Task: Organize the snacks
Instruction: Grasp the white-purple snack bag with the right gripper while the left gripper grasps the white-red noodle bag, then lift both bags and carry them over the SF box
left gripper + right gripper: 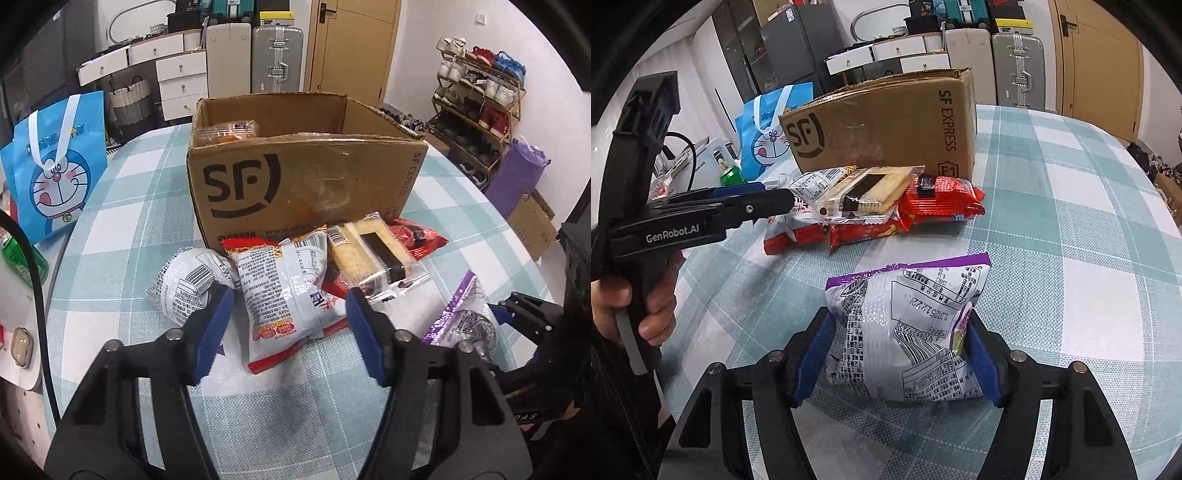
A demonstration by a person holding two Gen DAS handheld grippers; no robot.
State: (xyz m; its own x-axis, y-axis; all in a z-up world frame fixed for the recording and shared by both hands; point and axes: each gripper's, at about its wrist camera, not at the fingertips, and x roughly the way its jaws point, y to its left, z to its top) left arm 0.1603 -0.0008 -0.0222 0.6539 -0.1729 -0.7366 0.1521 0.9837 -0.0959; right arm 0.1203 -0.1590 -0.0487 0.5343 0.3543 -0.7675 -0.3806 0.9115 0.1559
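Observation:
My left gripper (pixel 291 328) is closed on a white-and-red snack bag (pixel 284 291), its blue pads against the bag's two sides. Behind that bag lie a round white bag (pixel 188 284), a clear cracker pack (pixel 373 254) and a red bag (pixel 417 236), all at the foot of the open cardboard box (pixel 306 177). An orange pack (pixel 229 133) sits inside the box. My right gripper (pixel 899 354) stands open around a purple-and-white snack bag (pixel 916 328) that lies flat on the checked cloth. A hand holds the left gripper (pixel 775 199) at the left of the right wrist view.
A blue cartoon gift bag (pixel 55 162) and a green can (pixel 18 258) stand at the table's left edge. The round table (pixel 1071 206) has bare checked cloth to the right of the box (pixel 879 125). A shoe rack (pixel 480 103) and suitcases line the room behind.

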